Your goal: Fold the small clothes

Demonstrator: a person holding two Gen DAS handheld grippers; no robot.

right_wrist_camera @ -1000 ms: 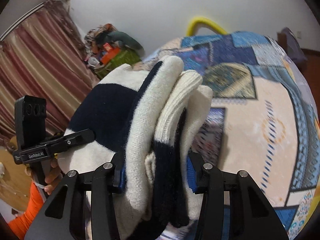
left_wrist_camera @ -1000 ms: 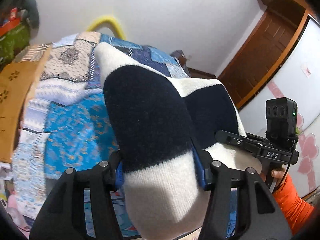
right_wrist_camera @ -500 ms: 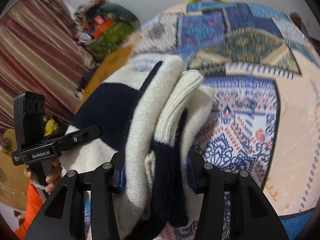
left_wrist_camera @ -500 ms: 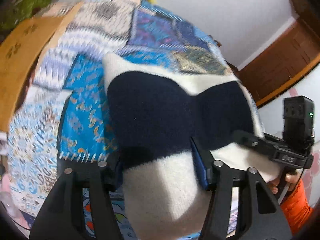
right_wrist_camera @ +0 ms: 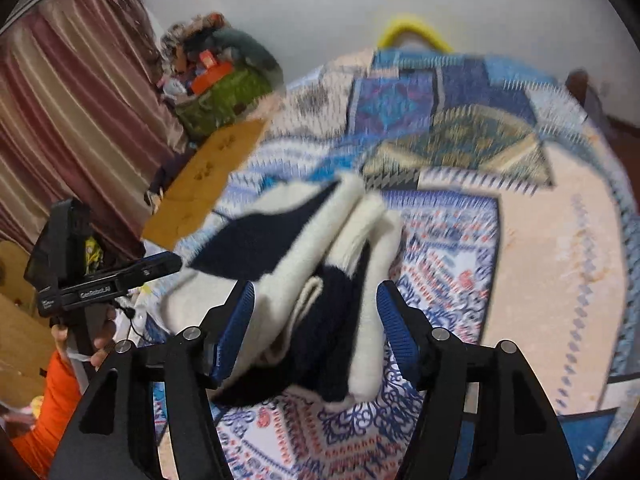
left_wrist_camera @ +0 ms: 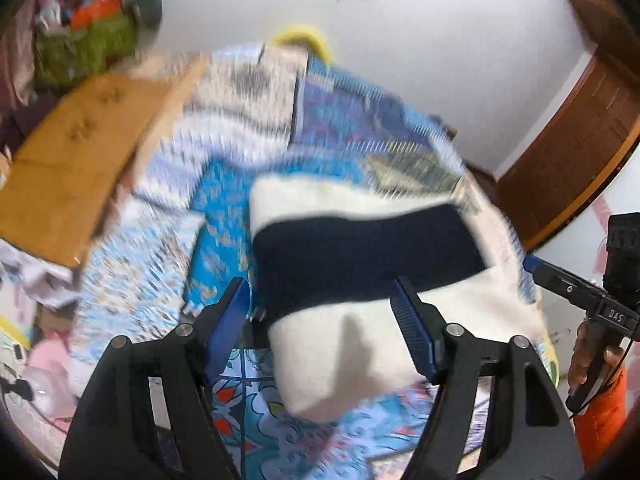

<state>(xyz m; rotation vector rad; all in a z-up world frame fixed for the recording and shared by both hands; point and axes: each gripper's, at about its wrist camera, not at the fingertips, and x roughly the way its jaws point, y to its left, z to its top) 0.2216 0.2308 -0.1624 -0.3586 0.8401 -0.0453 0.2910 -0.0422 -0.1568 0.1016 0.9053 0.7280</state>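
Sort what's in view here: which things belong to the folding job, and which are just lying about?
Job:
- folded cream and navy knitted garment
- left gripper, right gripper, jaws just opening off it
- patterned blue patchwork bedspread under it

Lying about:
- green bag of clutter
- yellow curved tube
- tan wooden board

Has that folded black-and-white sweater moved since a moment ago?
Yes. The sweater has gone down onto the patterned bedspread, and both grippers' jaws have just been opening, leaving it loose between them.

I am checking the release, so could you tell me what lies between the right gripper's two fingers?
In the right wrist view, the folded cream-and-navy sweater lies between the right gripper's just-opened fingers, resting on the patterned bedspread.
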